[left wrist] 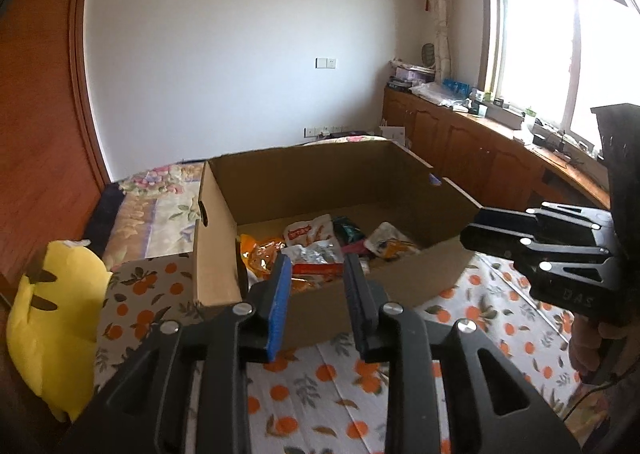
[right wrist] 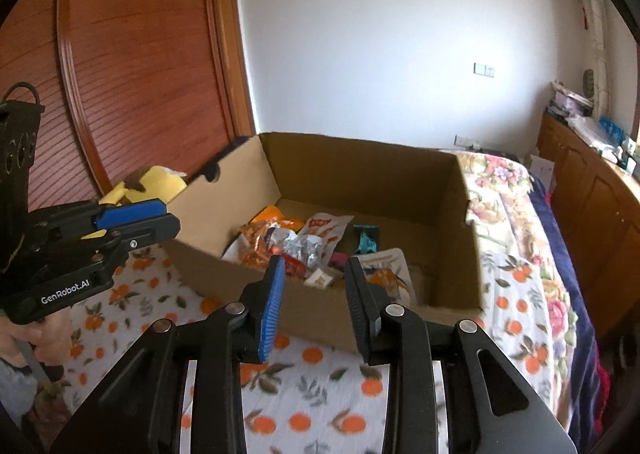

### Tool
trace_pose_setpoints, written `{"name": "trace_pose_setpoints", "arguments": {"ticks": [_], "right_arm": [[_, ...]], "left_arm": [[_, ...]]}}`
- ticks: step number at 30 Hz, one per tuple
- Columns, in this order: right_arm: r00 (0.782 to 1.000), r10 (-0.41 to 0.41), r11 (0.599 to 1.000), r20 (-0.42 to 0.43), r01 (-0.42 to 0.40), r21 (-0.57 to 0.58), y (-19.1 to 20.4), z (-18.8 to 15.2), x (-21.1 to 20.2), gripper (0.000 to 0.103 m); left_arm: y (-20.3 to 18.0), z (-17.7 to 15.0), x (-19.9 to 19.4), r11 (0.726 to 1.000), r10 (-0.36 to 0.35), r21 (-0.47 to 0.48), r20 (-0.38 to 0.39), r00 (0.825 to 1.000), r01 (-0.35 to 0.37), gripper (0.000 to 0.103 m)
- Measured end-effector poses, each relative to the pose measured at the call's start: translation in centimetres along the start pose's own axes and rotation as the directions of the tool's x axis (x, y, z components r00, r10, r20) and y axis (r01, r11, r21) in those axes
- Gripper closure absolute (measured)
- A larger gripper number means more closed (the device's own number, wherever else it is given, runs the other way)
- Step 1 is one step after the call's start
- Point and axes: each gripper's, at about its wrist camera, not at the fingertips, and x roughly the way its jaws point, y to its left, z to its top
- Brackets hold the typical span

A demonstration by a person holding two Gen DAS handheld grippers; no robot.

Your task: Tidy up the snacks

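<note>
**Hovering over the snack box with both tongs empty**

Holding both tools short of the cardboard box (left wrist: 320,182), you have the left tongs (left wrist: 316,286) and the right tongs (right wrist: 314,286) parted by a modest gap, with nothing between the pads. That suits the moment, as I read it: nothing is carried, and the jaws are ready to close on a thin packet.

The box sits on the bed (right wrist: 320,386), on the orange-print sheet, its top open and its near wall low enough that you look straight onto the contents. The snack packets (left wrist: 316,246) lie in a loose heap on the box floor, toward the near left corner: an orange packet (right wrist: 264,234), a crumpled silver foil wrapper (right wrist: 300,246), a white-and-red pouch (right wrist: 326,228) and a teal packet (right wrist: 366,240) further back. Nothing is sorted yet; they overlap, so the top pieces probably have to go first.

A yellow plush toy (left wrist: 56,318) lies on the bed left of the box, well clear of it. The wooden cabinet (left wrist: 472,150) under the window is cluttered and stands far off to the right.
</note>
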Motion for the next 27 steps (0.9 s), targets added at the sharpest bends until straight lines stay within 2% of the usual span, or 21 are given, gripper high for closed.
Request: {"name": "trace_pose_setpoints", "arguments": {"ticks": [8, 9, 13, 17, 27], "right_arm": [[0.998, -0.034, 0.999, 0.058, 0.034, 0.000, 0.5, -0.7, -7.1, 0.069], [0.996, -0.046, 0.999, 0.070, 0.046, 0.002, 0.7, -1.0, -9.1, 0.068], [0.994, -0.070, 0.998, 0.086, 0.069, 0.012, 1.0, -1.6, -12.6, 0.063], [0.991, -0.089, 0.996, 0.099, 0.089, 0.005, 1.4, -2.1, -14.7, 0.060], [0.984, -0.110, 0.994, 0.142, 0.107, 0.033, 3.1, -4.6, -20.8, 0.056]], "left_arm": [[-3.5, -0.5, -6.3, 0.999, 0.022, 0.034, 0.048, 0.999, -0.024, 0.069], [-3.9, -0.5, -7.2, 0.999, 0.026, 0.029, 0.056, 0.998, -0.028, 0.068], [-4.7, -0.6, -9.9, 1.000, 0.003, -0.019, 0.056, 0.998, -0.002, 0.065], [-5.9, -0.8, -12.2, 0.999, 0.040, -0.001, 0.072, 0.997, -0.040, 0.065], [-7.9, -1.5, -18.2, 0.998, 0.064, 0.000, 0.111, 0.992, -0.064, 0.062]]}}
